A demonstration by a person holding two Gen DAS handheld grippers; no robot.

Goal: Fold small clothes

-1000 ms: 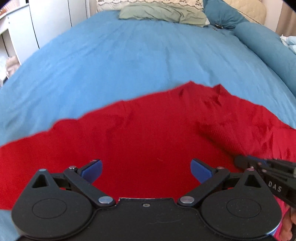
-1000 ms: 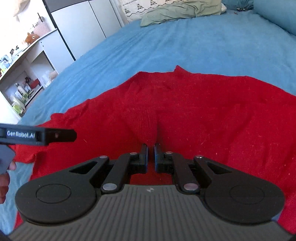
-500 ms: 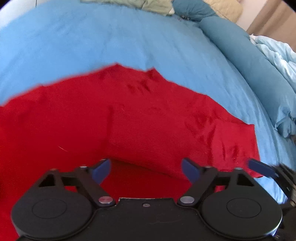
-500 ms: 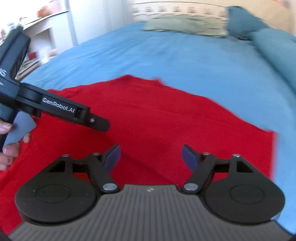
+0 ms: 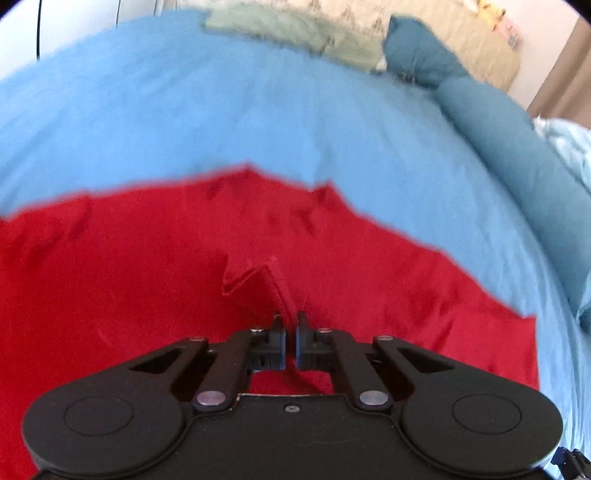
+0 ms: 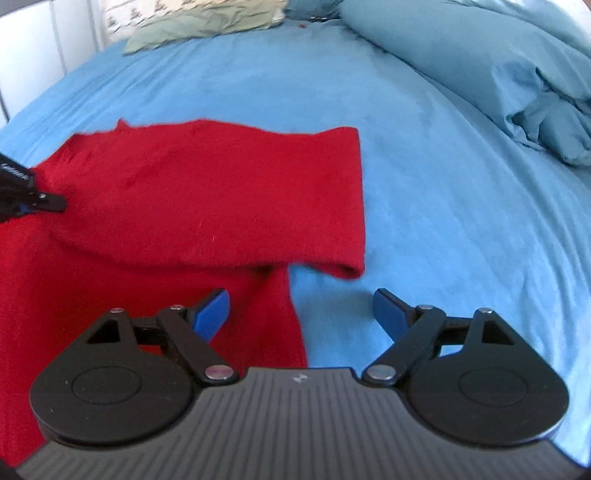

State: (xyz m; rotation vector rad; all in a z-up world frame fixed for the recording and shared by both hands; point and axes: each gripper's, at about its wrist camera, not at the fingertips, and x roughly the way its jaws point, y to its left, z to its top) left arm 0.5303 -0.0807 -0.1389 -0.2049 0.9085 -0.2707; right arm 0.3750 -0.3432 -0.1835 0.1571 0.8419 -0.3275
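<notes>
A red knit garment [image 5: 147, 280] lies spread on the blue bed sheet [image 5: 221, 122]. My left gripper [image 5: 290, 332] is shut on a raised pinch of the red fabric near the garment's middle. In the right wrist view the red garment [image 6: 207, 199] has a folded-over part with a straight right edge. My right gripper [image 6: 301, 314] is open and empty, over the garment's right edge where it meets the sheet [image 6: 443, 192]. The left gripper's tip [image 6: 37, 199] shows at the left edge of that view, on the fabric.
A grey-green cloth [image 5: 280, 33] and patterned pillows lie at the head of the bed. A rolled blue duvet [image 6: 498, 66] runs along the right side. White cupboards [image 6: 44, 44] stand at the left.
My left gripper has shut on a pinch of the red fabric. My right gripper, which let go earlier, has moved right to the garment's edge and stays open.
</notes>
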